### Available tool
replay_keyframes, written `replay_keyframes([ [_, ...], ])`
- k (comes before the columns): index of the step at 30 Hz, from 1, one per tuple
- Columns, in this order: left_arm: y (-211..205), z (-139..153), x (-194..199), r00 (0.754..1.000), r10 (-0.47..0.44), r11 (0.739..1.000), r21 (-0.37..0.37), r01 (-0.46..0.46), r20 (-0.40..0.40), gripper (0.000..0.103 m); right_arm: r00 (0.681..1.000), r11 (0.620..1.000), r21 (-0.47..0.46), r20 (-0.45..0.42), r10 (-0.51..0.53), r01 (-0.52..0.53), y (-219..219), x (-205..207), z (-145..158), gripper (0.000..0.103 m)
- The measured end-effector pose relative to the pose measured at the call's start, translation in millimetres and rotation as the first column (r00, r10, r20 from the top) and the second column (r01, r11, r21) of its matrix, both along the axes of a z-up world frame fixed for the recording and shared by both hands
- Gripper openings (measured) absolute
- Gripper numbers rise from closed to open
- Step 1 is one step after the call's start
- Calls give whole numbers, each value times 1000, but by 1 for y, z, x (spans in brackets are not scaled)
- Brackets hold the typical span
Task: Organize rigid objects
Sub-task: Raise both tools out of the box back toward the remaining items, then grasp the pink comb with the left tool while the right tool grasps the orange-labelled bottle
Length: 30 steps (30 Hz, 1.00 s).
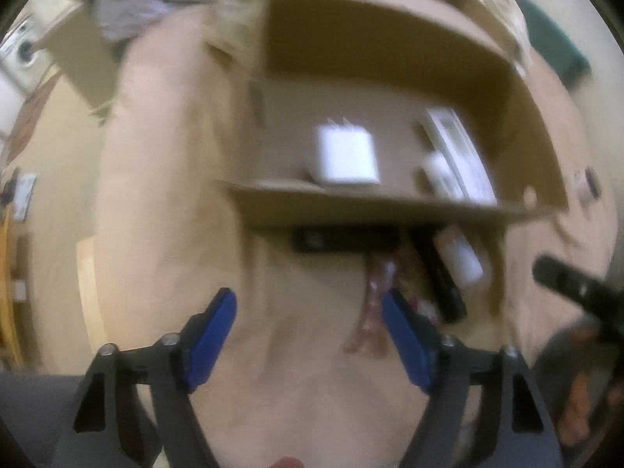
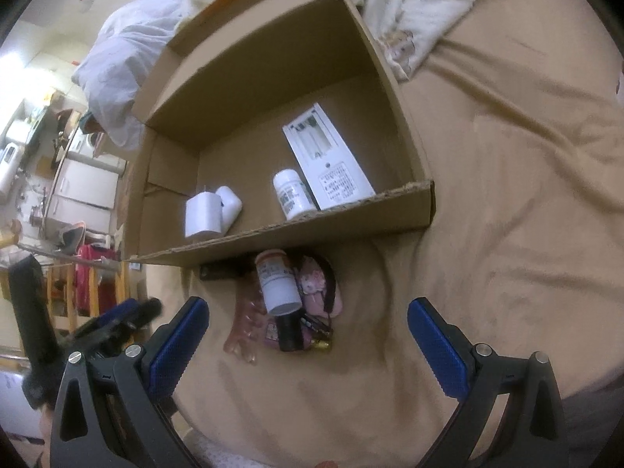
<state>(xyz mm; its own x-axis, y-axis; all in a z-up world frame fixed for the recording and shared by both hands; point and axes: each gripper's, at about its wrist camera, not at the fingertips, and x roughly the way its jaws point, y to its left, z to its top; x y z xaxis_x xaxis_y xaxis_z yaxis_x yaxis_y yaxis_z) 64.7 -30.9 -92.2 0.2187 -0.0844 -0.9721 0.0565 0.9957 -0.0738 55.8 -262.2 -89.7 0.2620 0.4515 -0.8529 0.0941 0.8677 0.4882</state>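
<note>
Resting surface: your two grippers hang over a tan bedsheet [image 2: 507, 179], wrinkled, with everything lying on it.
Cardboard box [image 2: 390, 210]: it lies open on the sheet, its low front wall facing you.
Flat white package [image 2: 331, 156]: you see it inside the box at the right, leaning toward the right wall.
White charger [image 2: 202, 214]: it stands inside the box at the left, touching a small white rounded case [image 2: 231, 202].
White pill bottle [image 2: 294, 193]: it sits in the box just beside the flat package, against the front wall.
Pile outside the box: an orange-capped bottle [image 2: 277, 280] lies on its side just in front of the front wall, on top of a black cylinder [image 2: 290, 331], a clear pink hair claw [image 2: 243, 331] and a pink pouch [image 2: 316, 284], all touching.
Black bar [image 2: 218, 271]: it lies partly under the box's front edge.
Left gripper [image 1: 310, 335]: your blue pads are spread wide with nothing between them; this view is blurred.
Right gripper [image 2: 308, 343]: your pads are spread apart and empty, above the sheet near the pile.
</note>
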Motion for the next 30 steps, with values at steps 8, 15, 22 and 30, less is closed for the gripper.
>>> replay_keyframes([
  [8, -46, -37, 12, 988, -137, 990, 17, 139, -68, 58, 1000, 1000, 16, -24, -11, 12, -2, 3, -4, 103],
  [15, -59, -60, 18, 982, -149, 988, 23, 153, -113, 59, 997, 998, 32, -53, 56, -54, 9, 16, -12, 49],
  [22, -62, -65, 20, 982, -147, 988, 31, 152, -119, 59, 986, 989, 47, -93, 141, -137, 36, 33, -29, 49],
  [30, -72, -61, 16, 978, -182, 981, 49, 187, -100, 33, 971, 971, -59, -71, 229, -234, 66, 35, -32, 28],
])
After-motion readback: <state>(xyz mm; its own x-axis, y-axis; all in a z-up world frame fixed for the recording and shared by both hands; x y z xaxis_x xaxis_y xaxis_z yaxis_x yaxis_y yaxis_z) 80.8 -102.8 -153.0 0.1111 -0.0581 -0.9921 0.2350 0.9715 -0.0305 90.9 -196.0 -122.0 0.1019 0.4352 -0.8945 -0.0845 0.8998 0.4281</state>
